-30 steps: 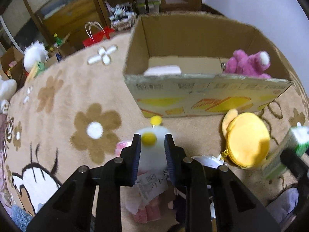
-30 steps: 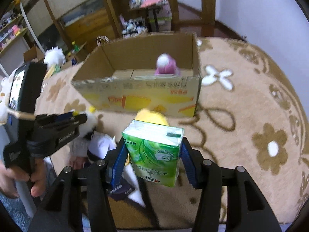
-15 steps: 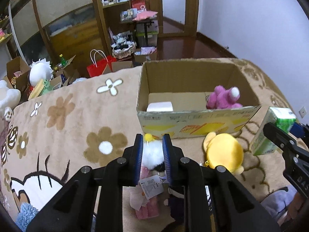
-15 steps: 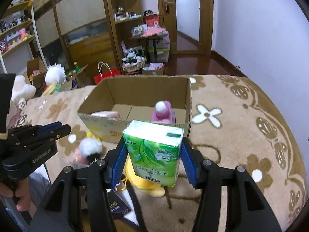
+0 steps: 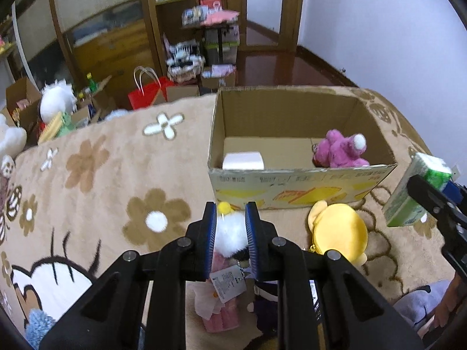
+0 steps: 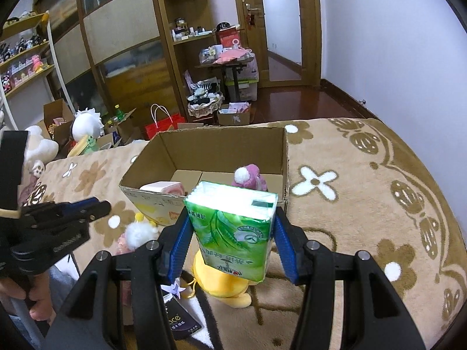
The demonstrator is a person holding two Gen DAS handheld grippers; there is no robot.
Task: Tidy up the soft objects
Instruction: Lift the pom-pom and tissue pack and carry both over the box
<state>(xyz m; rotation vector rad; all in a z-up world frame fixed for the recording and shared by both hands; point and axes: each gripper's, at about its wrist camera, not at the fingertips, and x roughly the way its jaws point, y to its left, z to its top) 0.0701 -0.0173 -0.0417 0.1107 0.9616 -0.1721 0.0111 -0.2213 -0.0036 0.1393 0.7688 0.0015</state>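
Grippers both pitched down twd the flowered rug [image 5: 96,157], each loaded. Left gripper [image 5: 231,227] clamped tight on a white fluffy plush [image 5: 230,234], yellow pom-pom poking up betw the pad tips, paper tag [image 5: 228,285] dangling below. Right gripper [image 6: 232,233] squeezing a green tissue pack [image 6: 233,227] upright betw its blue pads, w/ the left gripper's hand [image 6: 32,297] low at left edge of that view. Just past the tongs a yellow plush [image 5: 338,232] lies on the rug by the cardboard box [image 5: 292,188]. Inside box: white pack [image 5: 242,161] at left, pink plush [image 5: 340,148] at right
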